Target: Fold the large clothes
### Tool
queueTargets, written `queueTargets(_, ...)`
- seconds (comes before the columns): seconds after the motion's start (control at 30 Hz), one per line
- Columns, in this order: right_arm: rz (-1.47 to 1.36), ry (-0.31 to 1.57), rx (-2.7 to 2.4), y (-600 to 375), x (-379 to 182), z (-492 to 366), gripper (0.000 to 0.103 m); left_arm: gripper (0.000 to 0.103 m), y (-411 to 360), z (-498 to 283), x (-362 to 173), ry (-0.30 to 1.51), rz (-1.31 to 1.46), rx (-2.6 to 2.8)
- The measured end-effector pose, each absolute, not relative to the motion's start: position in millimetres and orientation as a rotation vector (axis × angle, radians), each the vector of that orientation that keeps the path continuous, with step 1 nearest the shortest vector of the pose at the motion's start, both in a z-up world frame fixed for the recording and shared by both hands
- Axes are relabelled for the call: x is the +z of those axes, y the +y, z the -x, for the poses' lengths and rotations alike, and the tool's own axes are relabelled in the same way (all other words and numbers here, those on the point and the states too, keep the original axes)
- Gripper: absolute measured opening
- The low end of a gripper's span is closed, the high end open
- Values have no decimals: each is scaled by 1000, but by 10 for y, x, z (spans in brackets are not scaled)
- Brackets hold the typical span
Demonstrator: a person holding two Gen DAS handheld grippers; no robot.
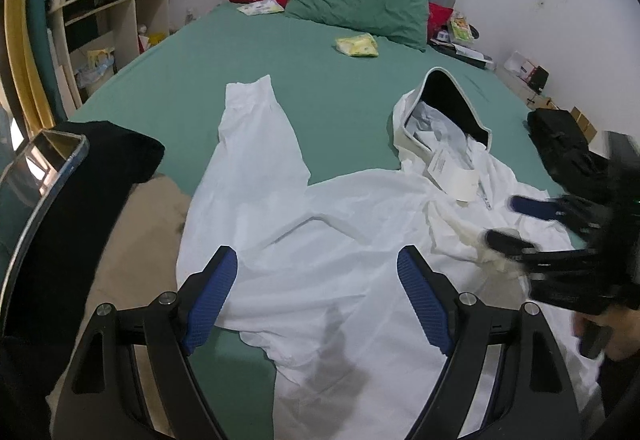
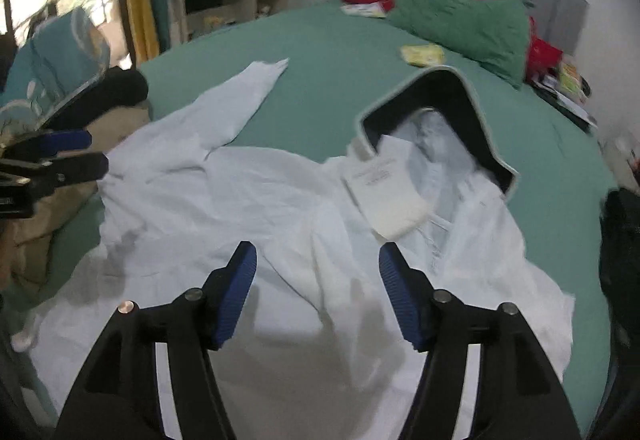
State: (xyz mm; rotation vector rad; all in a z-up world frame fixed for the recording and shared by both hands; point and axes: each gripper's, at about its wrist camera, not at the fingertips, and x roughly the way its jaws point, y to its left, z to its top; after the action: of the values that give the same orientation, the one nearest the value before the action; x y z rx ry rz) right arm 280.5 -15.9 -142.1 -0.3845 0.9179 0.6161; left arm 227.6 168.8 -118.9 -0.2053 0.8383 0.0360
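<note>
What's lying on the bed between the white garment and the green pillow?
A small yellow packet lies on the green sheet between the white garment and the green pillow; otherwise the stretch is bare. Both views show it.

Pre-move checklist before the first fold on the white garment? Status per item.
1. Left hand-held gripper open, nothing between pads: ok.
2. Right hand-held gripper open, nothing between pads: ok.
3. White garment spread flat: not ok, wrinkled and bunched on its right side.
4. Sleeve laid out straight: ok.
5. Paper tag out of the way: not ok, lying on the collar area.
6. Garment's near hem visible: cannot tell, hidden behind the grippers.
</note>
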Motion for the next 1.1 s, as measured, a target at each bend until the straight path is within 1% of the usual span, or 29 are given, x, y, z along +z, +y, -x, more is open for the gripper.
queueTargets(0.03,396,950,613,-104,-1515,-2866,63,85,1694,-2276,-1206,846,205,37)
queueTargets(0.07,411,990,613,-49,-1665,-2945,52,85,1701,-2276,-1225,855,209,35)
queueTargets(0.1,415,1024,612,-23,-1783,-3016,19,85,1698,-2282,-1236,860,214,29)
queueTargets(0.13,418,1042,604,-7,-1852,-3036,3,85,1699,-2281,-1242,861,216,24)
queueTargets(0.17,414,1048,597,1,-1911,-3080,1,85,1705,-2275,-1244,860,214,26)
queueTargets(0.23,399,993,607,19,-1792,-3061,1,85,1723,-2273,-1243,859,214,34)
queueTargets(0.3,353,854,664,45,-1460,-2954,1,85,1761,-2258,-1227,848,221,51)
queueTargets(0.4,295,694,828,109,-1103,-2799,1,85,1819,-2255,-1199,834,223,88)
queueTargets(0.5,226,678,1055,179,-1031,-2753,1,85,1849,-2266,-1199,834,224,115)
queueTargets(0.57,318,695,1058,278,-1109,-2770,2,85,1841,-2264,-1196,826,214,130)
queueTargets(0.6,360,720,1036,315,-1179,-2819,6,85,1826,-2268,-1201,827,205,140)
queueTargets(0.63,371,750,1004,302,-1222,-2893,12,85,1812,-2275,-1209,827,198,140)
queueTargets(0.7,339,770,975,144,-1224,-2949,52,85,1763,-2305,-1239,834,173,142)
queueTargets(0.73,298,766,983,-15,-1168,-2945,59,85,1730,-2329,-1262,840,159,138)
queueTargets(0.8,254,766,981,-283,-1069,-2929,80,85,1671,-2372,-1296,840,135,129)
queueTargets(0.87,237,785,961,-550,-999,-2906,90,85,1591,-2423,-1335,847,111,115)
queueTargets(0.97,304,801,844,-1046,-1044,-2959,91,85,1480,-2524,-1422,866,78,96)
queueTargets(1.03,367,871,729,-1293,-1200,-3036,91,85,1441,-2599,-1487,889,85,90)
queueTargets(1.1,350,918,708,-1464,-1347,-3060,91,85,1430,-2633,-1552,905,101,87)
